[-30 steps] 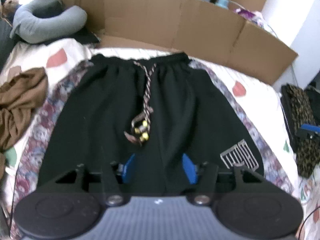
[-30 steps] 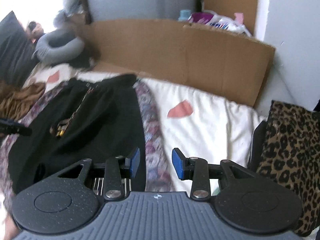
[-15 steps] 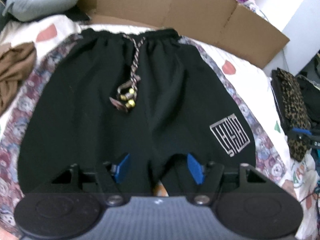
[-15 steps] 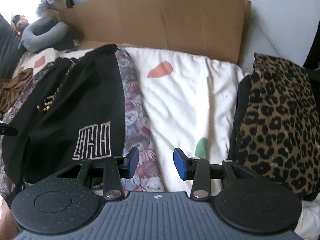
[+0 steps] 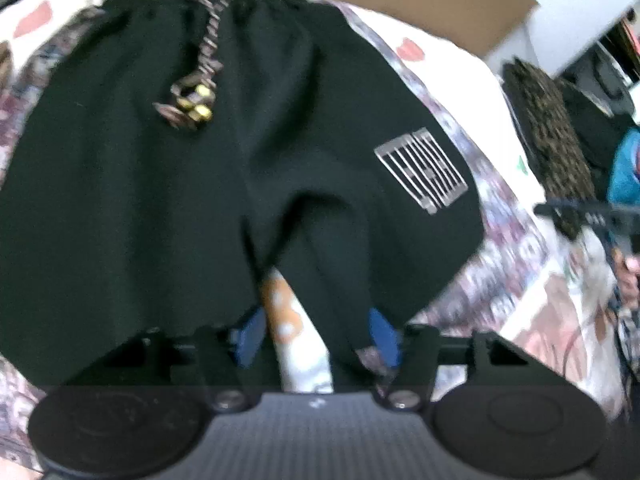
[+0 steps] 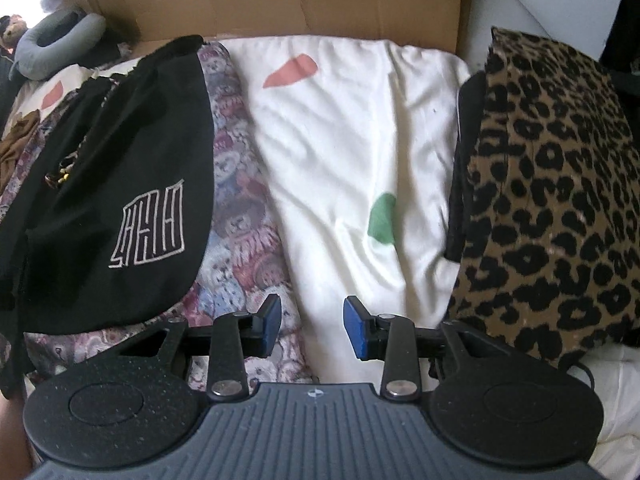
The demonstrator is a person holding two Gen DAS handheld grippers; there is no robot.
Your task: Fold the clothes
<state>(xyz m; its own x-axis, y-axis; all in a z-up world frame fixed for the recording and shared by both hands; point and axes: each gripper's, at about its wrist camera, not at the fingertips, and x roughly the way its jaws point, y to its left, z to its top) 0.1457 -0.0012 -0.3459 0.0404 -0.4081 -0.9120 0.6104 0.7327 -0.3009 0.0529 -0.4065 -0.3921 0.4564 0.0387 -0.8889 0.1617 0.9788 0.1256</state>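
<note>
Black shorts (image 5: 168, 184) lie flat on a patterned bedspread, waistband far, hems near, with a braided drawstring (image 5: 208, 48) and a white logo (image 5: 422, 170) on one leg. They also show at the left of the right wrist view (image 6: 120, 184). My left gripper (image 5: 316, 336) is open at the crotch gap between the two leg hems, holding nothing. My right gripper (image 6: 312, 326) is open and empty over the bedspread, just right of the shorts' hem corner.
A leopard-print garment (image 6: 560, 200) lies on a dark bag at the right. A cardboard wall (image 6: 280, 0) stands behind the bed. A grey neck pillow (image 6: 60, 44) and a brown cloth (image 6: 16, 144) lie at the far left.
Both grippers have pulled back toward the near edge of the bed. The left one now sits at the shorts' hems; the right one is closer to the logo leg.
</note>
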